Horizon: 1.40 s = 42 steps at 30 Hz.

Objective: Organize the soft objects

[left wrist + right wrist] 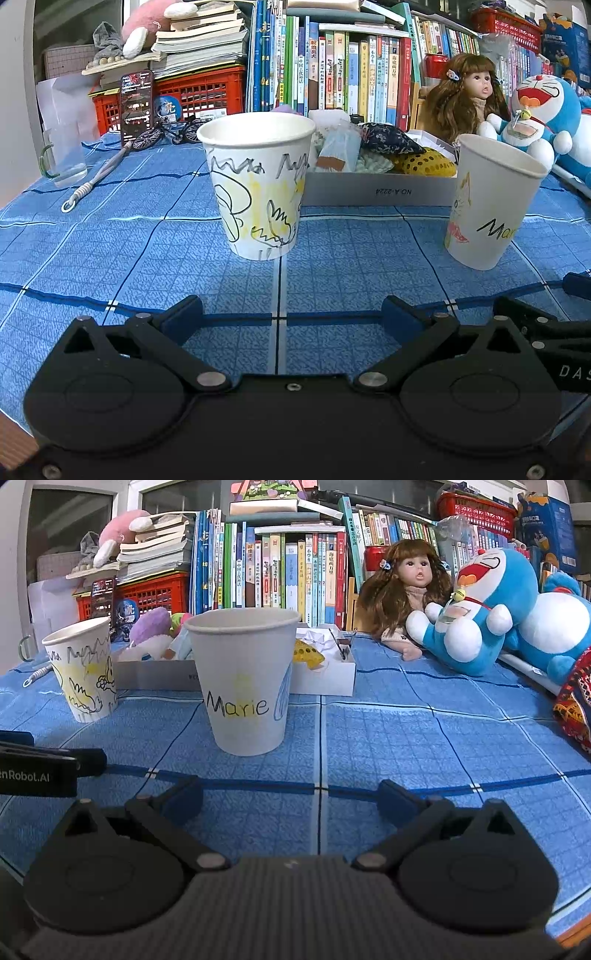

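Observation:
A low white box (376, 190) stands on the blue checked tablecloth and holds several soft items: a dark floral cushion (391, 138), a yellow dotted one (424, 162) and a purple plush (149, 624). It also shows in the right wrist view (321, 681). Two scribbled paper cups stand in front of it: one (258, 181) ahead of my left gripper (291, 314), and the "Marie" cup (243, 679) ahead of my right gripper (291, 794). Both grippers are open and empty, low over the cloth.
A doll (406, 587) and a blue Doraemon plush (480, 605) lie at the back right. A patterned cloth (576, 705) sits at the right edge. Books and a red crate (199, 92) line the back. A glass mug (66, 155), a cord and a toy bicycle (170, 131) are at the left.

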Available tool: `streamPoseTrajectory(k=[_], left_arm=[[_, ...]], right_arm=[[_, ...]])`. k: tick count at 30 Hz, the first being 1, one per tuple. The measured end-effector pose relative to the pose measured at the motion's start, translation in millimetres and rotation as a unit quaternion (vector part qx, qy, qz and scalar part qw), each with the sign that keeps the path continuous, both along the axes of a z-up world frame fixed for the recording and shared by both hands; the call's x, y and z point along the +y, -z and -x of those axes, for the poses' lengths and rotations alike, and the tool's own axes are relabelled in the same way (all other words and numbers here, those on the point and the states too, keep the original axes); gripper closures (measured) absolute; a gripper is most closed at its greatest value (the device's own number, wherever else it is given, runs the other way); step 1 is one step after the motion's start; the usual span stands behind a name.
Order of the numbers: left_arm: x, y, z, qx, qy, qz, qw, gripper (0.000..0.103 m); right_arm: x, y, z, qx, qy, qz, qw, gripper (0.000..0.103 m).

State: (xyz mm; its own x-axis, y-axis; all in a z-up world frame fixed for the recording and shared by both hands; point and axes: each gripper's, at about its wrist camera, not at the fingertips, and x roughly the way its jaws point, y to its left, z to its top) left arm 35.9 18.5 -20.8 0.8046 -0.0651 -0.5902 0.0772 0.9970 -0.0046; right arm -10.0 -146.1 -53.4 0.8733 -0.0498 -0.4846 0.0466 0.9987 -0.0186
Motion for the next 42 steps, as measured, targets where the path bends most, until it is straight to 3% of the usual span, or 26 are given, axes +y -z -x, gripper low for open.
streamPoseTrajectory(k=[42], left_arm=[[0.0, 1.3, -0.5, 0.003, -0.002, 0.0, 1.0, 0.0]], right_arm=[[0.6, -0.6, -2.8, 0.007, -0.004, -0.001, 1.0, 0.0]])
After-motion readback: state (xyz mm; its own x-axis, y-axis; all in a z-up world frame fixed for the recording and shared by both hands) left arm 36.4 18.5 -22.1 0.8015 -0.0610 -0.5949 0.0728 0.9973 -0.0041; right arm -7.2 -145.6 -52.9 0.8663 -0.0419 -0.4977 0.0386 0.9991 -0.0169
